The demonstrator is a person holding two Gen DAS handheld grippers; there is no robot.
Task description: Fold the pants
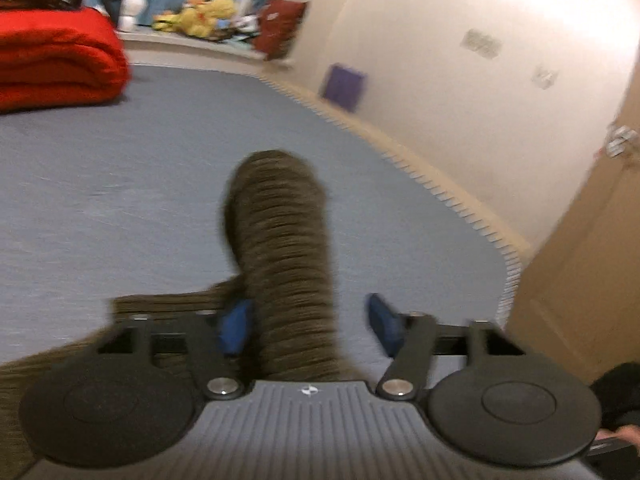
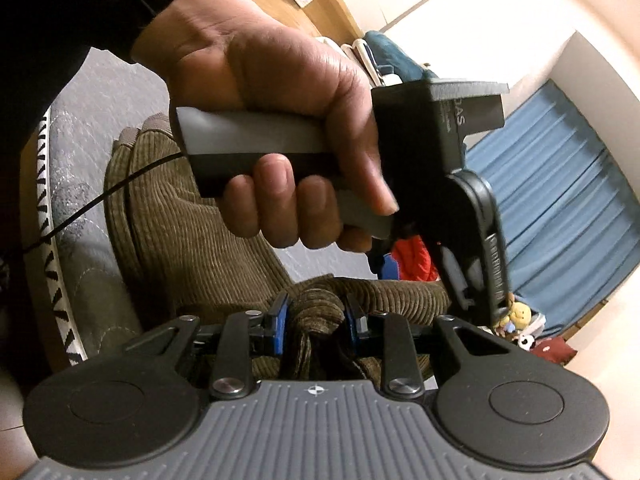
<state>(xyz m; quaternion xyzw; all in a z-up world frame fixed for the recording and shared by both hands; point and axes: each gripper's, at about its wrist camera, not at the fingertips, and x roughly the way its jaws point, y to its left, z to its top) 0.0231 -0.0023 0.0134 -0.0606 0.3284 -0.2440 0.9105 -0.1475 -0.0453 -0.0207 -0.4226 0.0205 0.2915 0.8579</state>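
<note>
The pants (image 1: 280, 240) are olive-brown corduroy and lie on a grey-blue bed (image 1: 120, 180). In the left wrist view a bunched stretch of them runs forward between the blue pads of my left gripper (image 1: 308, 326), whose jaws stand wide apart, open around the cloth. In the right wrist view my right gripper (image 2: 316, 320) is shut on a bunched fold of the pants (image 2: 316, 312). More of the pants (image 2: 180, 232) lies spread on the bed beyond it. The other hand (image 2: 272, 120) holds the left gripper's handle just above.
A folded red blanket (image 1: 56, 64) sits at the bed's far left. Stuffed toys (image 1: 204, 16) and a red cushion (image 1: 280, 28) line the far ledge. A cream wall (image 1: 460, 80) and a wooden door (image 1: 580, 260) bound the right. Blue curtains (image 2: 560, 200) hang behind.
</note>
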